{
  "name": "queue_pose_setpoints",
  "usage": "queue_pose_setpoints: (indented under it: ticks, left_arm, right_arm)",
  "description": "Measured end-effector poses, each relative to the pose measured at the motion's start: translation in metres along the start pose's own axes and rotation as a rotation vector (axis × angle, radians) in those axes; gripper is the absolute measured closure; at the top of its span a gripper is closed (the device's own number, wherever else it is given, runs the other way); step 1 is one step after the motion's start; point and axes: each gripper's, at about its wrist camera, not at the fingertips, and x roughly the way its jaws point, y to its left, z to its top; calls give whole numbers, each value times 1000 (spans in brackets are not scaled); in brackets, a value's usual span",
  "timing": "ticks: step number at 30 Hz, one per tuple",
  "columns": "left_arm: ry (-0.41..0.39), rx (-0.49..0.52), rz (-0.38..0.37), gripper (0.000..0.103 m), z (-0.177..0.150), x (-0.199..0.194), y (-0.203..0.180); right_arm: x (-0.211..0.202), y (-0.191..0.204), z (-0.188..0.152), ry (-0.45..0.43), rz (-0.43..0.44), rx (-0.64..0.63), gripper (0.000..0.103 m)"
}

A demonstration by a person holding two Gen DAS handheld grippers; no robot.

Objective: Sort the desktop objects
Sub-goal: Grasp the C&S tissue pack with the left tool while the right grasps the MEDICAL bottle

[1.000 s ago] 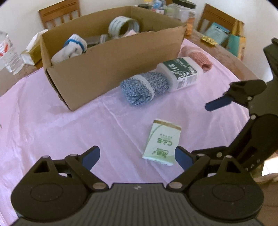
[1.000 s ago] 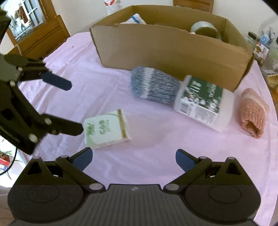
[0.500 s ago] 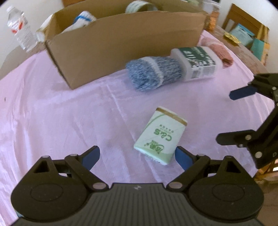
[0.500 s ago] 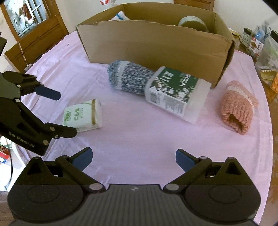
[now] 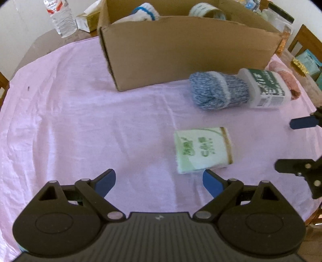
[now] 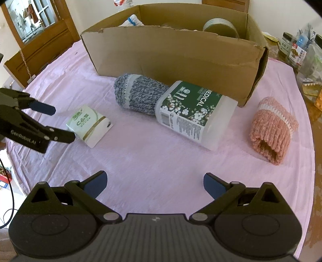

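A green-and-white tissue pack lies flat on the pink cloth. My left gripper hovers open just short of it, with nothing between its fingers. Behind the pack lie a blue-grey rolled sock, a white medical cotton container on its side and a pink knitted roll. My right gripper stands open and empty over bare cloth, in front of the container. A cardboard box at the back holds a white sock and a tape roll.
A water bottle and a tissue box stand behind the box on the left. Jars and packets crowd the table's right side. Wooden chairs ring the table. The pink cloth covers most of the tabletop.
The left wrist view has rolled, so the tissue pack now lies crosswise just ahead of its right finger. The right gripper has shifted right, bringing the container and pink roll nearer the middle of its view.
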Motion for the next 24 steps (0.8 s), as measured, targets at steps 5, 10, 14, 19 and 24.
queue_pose_setpoints:
  ticks: [5,10,14,19,24]
  left_arm:
    - [-1,0,-22,10,-1,-1,-13]
    - [9,-16,-45,9,-2,4,-24]
    - [-2,-23,-28,7,-3,5,-33]
    - [-16,-48,-9,4,-5,4,-44]
    - [-34,-71,19,3,0,7,-48]
  right_arm:
    - [1,-4,3,-2,-14,2,0]
    - [2,-12,4,0,-47,16,0]
    - [5,-17,1,9,-97,25,0]
    - [10,-17,-2,8,-147,-3,0]
    - [15,-14,-1,-16,-151,-29,0]
